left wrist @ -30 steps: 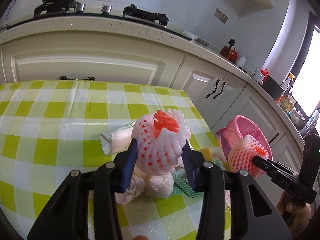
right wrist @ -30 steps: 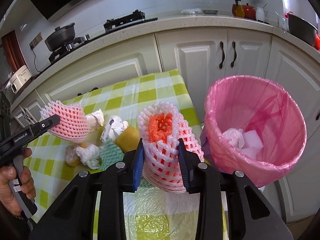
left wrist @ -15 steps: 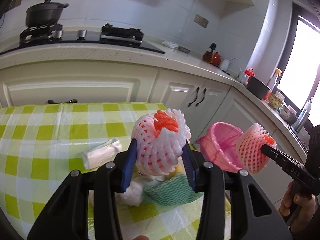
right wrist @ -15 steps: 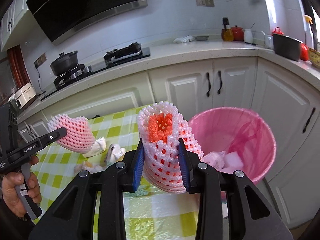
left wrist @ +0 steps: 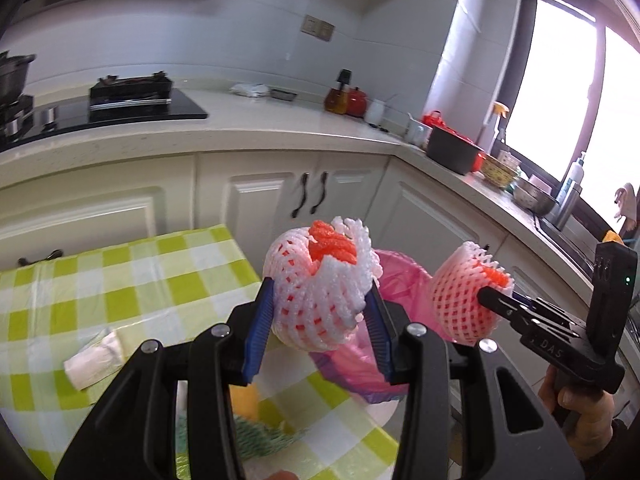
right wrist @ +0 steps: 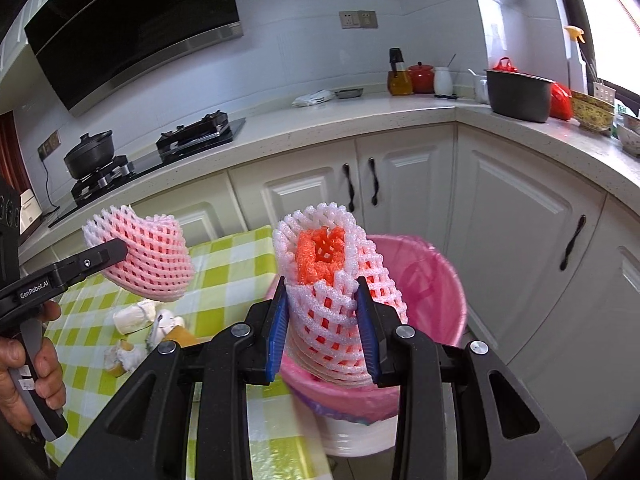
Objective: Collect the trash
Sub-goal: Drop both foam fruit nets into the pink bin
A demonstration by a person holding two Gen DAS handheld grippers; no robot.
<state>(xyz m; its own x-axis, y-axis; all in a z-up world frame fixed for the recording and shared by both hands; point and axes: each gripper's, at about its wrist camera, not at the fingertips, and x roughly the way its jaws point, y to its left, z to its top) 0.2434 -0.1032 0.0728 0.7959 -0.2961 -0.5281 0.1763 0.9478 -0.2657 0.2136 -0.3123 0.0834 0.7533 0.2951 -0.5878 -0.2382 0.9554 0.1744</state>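
Note:
My left gripper [left wrist: 320, 316] is shut on a white foam fruit net [left wrist: 320, 296] with an orange core, held in the air near the table's right edge. My right gripper [right wrist: 323, 316] is shut on a second foam net [right wrist: 332, 280], white over orange, held just in front of the pink-lined trash bin [right wrist: 432, 280]. In the left wrist view the right gripper's net [left wrist: 464, 292] hangs to the right, over the bin [left wrist: 396, 272]. In the right wrist view the left gripper's net [right wrist: 148, 256] hangs over the table at left.
A green checked table [left wrist: 120, 280] bears a folded white tissue [left wrist: 94, 356], a yellow sponge [left wrist: 244, 400] and a green cloth [left wrist: 260, 436]. Crumpled tissues [right wrist: 132, 316] lie on it too. White cabinets [right wrist: 500, 216] and a cluttered counter stand behind the bin.
Both grippers have risen and swung right toward the bin, each still holding its net. The table's trash has dropped lower in both views.

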